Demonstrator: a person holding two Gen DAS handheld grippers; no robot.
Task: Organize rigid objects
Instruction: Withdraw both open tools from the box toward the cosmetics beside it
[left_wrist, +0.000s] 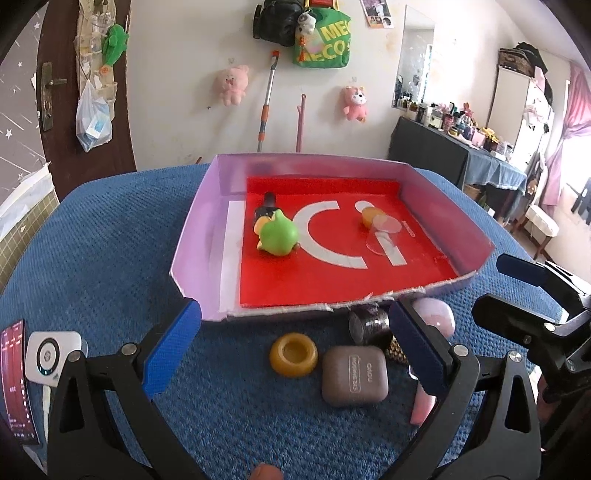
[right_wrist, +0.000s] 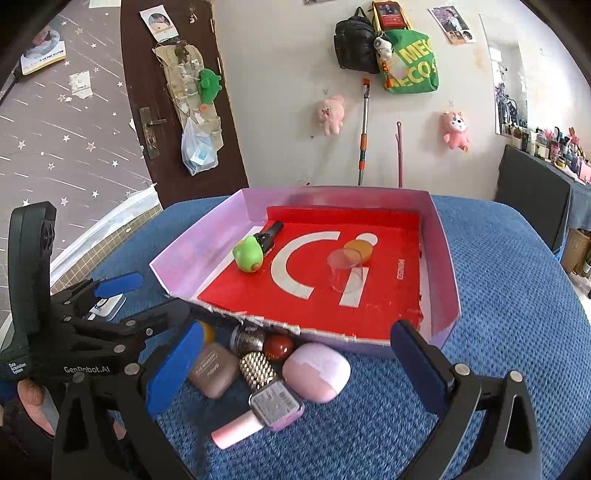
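Both wide and empty: left hand-held gripper (left_wrist: 295, 343) framing amber round resin dish (left_wrist: 293, 354) and taupe rounded plastic case (left_wrist: 355, 376); right hand-held gripper (right_wrist: 295, 365) over the same cluster. Shallow lilac cardboard tray (left_wrist: 199, 221) at twelve o'clock, likely destination.

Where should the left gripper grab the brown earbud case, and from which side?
Across its two long flat sides, coming down from above. The brown earbud case lies flat on the blue cloth, between the open fingers of the left gripper. The yellow ring sits apart on its left; the gold studded piece touches its right edge, so ease that finger in carefully.
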